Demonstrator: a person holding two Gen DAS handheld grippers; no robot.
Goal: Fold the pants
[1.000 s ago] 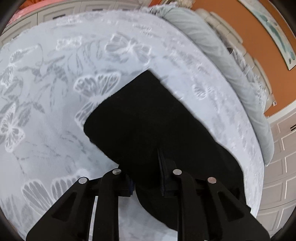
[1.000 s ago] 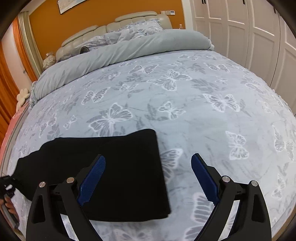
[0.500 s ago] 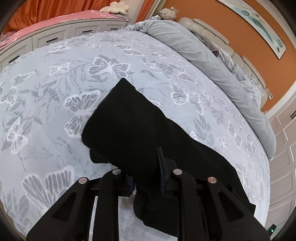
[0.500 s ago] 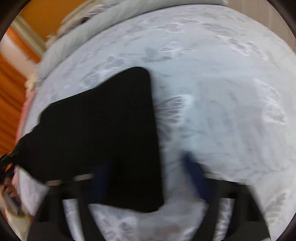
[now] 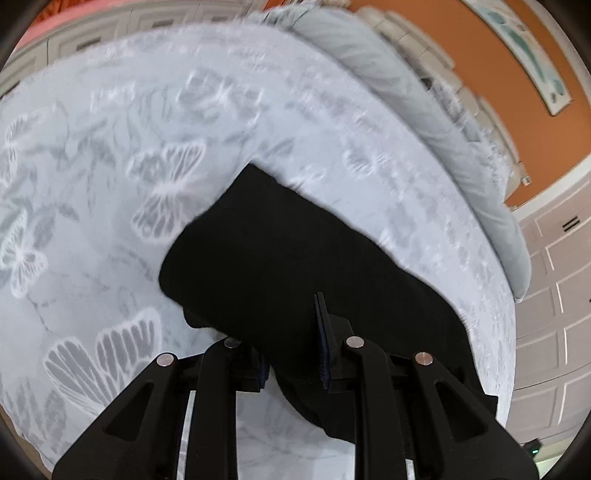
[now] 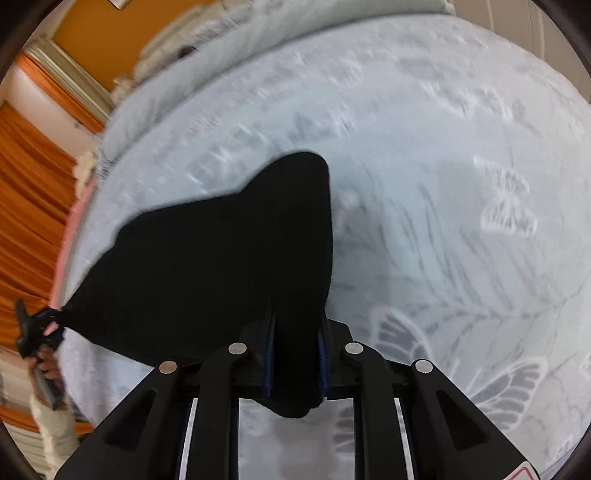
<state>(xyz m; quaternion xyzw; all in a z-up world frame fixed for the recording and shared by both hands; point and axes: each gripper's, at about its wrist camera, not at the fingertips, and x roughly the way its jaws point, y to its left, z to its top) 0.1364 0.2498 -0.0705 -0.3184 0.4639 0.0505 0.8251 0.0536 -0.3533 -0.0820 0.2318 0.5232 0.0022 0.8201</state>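
Evidently, our right hand-held gripper was closing on the soft, limp black pants' corner; our left hand-held gripper pinched the opposite end.

A: What changed on the right?
B: The right hand-held gripper, wide open a second ago, has dropped onto the black pants; its jaws are closing, pinching the near edge.
A: And the pants?
B: That edge now bunches upward.

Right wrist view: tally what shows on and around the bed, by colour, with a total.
Black: 1, the pants
Pale blue with butterflies: 1, the bedspread
Grey: 1, the rolled duvet
Orange: 1, the curtain
Total: 4
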